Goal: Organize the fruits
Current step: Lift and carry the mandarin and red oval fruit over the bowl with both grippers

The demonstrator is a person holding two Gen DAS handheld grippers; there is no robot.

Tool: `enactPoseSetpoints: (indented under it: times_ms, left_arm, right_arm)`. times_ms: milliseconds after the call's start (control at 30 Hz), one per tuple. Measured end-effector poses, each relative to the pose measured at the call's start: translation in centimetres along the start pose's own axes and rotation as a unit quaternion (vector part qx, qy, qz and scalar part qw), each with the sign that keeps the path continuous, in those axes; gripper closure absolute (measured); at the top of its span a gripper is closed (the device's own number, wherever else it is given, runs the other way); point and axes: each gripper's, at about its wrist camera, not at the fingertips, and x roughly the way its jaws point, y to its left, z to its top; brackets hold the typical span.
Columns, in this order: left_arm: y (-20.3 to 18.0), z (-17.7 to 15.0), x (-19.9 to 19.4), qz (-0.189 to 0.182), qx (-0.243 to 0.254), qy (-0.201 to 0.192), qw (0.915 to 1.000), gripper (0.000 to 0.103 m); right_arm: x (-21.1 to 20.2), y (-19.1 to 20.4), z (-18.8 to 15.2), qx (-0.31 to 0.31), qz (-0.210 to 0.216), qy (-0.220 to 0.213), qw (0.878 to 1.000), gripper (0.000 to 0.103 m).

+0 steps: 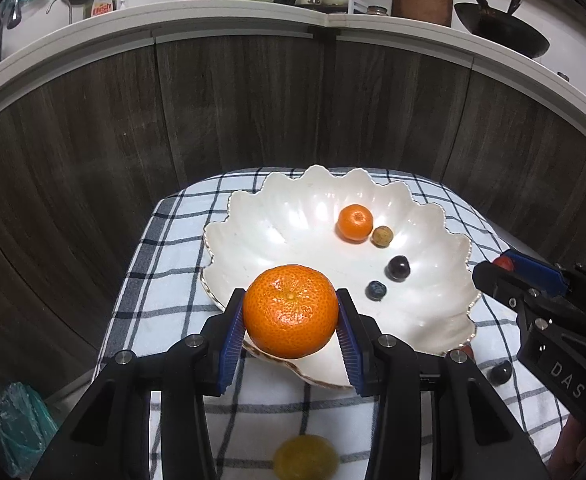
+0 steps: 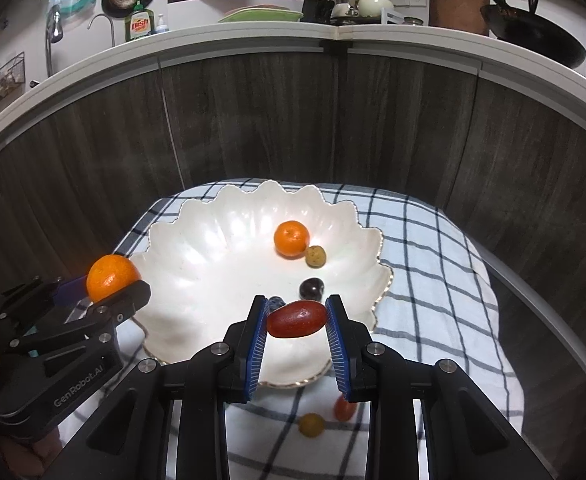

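Over near rim of white scalloped shell-shaped bowl (image 1: 421, 320): left gripper (image 1: 291, 332) jaws clamp large orange mandarin (image 1: 291, 310), right gripper (image 2: 297, 334) jaws pinch red oval fruit (image 2: 298, 319), both poised for drop-in.

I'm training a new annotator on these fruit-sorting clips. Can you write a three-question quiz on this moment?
1. What does the left gripper hold?
2. True or false: the shell-shaped bowl is empty.
3. Which fruit sits between the right gripper pads? A) a blueberry B) a red oblong fruit C) a banana

Key
1. A large orange, clamped between both pads.
2. False: it holds a small orange, a small yellow-brown fruit, a dark round fruit and a blueberry.
3. B, the red oblong fruit.
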Motion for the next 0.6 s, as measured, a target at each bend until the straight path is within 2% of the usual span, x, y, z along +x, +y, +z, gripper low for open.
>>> enactPoseSetpoints:
  times_ms: [600]
  left_arm:
    - [1.0,1.0,3.3,-0.005,-0.003,0.025,0.9997,0.06]
  right_arm:
    - [3.2,1.6,0.2,-0.007,0.001,0.041,0.999,0.072]
